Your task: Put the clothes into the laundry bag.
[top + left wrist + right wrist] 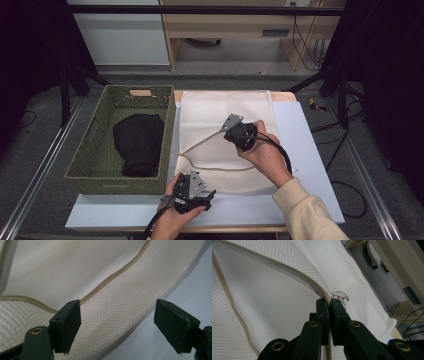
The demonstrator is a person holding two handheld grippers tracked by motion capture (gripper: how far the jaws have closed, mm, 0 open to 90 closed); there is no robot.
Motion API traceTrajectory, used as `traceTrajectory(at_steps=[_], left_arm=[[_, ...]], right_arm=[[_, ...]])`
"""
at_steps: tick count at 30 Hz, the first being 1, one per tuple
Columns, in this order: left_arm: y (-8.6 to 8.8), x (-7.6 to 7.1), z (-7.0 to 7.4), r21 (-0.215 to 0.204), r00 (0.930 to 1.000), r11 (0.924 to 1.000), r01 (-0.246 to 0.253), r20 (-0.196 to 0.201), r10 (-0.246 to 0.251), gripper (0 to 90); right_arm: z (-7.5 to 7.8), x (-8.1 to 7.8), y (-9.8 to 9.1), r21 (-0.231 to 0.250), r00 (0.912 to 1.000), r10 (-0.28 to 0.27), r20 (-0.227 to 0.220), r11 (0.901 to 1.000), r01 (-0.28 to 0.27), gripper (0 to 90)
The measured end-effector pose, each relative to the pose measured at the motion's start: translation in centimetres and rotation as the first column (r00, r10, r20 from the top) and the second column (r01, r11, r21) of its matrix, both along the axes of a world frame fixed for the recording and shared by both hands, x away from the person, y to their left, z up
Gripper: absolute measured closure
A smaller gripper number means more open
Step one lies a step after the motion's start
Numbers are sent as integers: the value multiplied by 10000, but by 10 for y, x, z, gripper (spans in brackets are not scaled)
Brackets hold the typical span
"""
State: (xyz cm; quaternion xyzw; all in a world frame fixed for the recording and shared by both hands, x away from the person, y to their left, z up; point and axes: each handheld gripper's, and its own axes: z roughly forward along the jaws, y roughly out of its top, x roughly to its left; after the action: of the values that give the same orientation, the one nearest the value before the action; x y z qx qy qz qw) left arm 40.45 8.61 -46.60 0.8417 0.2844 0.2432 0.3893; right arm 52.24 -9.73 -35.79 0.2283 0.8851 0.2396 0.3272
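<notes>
Item one, far left of the high view: a green woven basket on the table, holding a dark bundle of black cloth.

Item two, just right of it: my left gripper at the near edge of the table, by the basket's near corner. In the left gripper view I see its jaws standing spread, the near hem of the mesh bag between them, neither pad touching it.

Item three, centre: the cream mesh bag, spread flat over the table, its far end reaching the table's back edge. A tan-edged opening curves across its near half.

Item four, right of centre: my right gripper, above the middle of the bag. In the right gripper view I see its jaws pressed together on the bag's tan-edged opening, which rises off the layer beneath.
</notes>
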Motion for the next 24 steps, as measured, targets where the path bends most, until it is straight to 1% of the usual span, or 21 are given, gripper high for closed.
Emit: traceTrajectory(at_steps=[1,2,3,4,5,6,7,10,11,15,18,20,21,24], left_arm=[[-3,0,0,20,10000,10000,90,-14,-90,263],[-5,0,-1,-22,9999,9999,131,-10,-131,267],[-6,0,-1,40,9998,9998,204,-34,-204,278],[-6,0,-1,40,9998,9998,204,-34,-204,287],[-9,1,-3,-61,9997,9997,238,-55,-238,293],[-9,1,-3,-61,9997,9997,238,-55,-238,302],[-10,2,-3,-119,9997,9996,244,-47,-245,314],[-12,3,-4,-191,9998,9996,222,1,-222,324],[-13,4,-4,-208,9997,9995,222,38,-222,330],[-15,8,-6,-249,9998,9995,187,-44,-188,338],[-18,9,-7,-266,9997,9994,232,-51,-233,344],[-20,9,-7,-264,9996,9993,283,-62,-284,344],[-20,9,-7,-255,9995,9992,297,-59,-299,344],[-20,10,-7,-229,9995,9993,304,-49,-305,343]], right_arm=[[8,2,0,-54,9998,-16,189,10000,17,867],[11,3,1,3,9996,-50,269,10000,50,867],[15,3,1,21,9993,-98,361,10000,98,868],[15,3,1,21,9993,-98,361,10000,98,868],[21,4,2,122,9986,-87,527,9999,80,868],[21,4,2,122,9986,-87,527,9999,80,868],[28,6,3,178,9976,-86,683,9998,74,869],[32,8,4,222,9970,-122,760,9997,105,869],[37,11,4,235,9961,-73,882,9997,52,869],[42,14,3,304,9950,-88,992,9995,58,869],[46,16,1,409,9931,-86,1173,9992,39,869],[47,16,0,493,9915,-125,1292,9988,61,869],[47,15,0,591,9894,-135,1444,9982,50,869],[47,14,-1,670,9885,-202,1497,9977,102,869]])
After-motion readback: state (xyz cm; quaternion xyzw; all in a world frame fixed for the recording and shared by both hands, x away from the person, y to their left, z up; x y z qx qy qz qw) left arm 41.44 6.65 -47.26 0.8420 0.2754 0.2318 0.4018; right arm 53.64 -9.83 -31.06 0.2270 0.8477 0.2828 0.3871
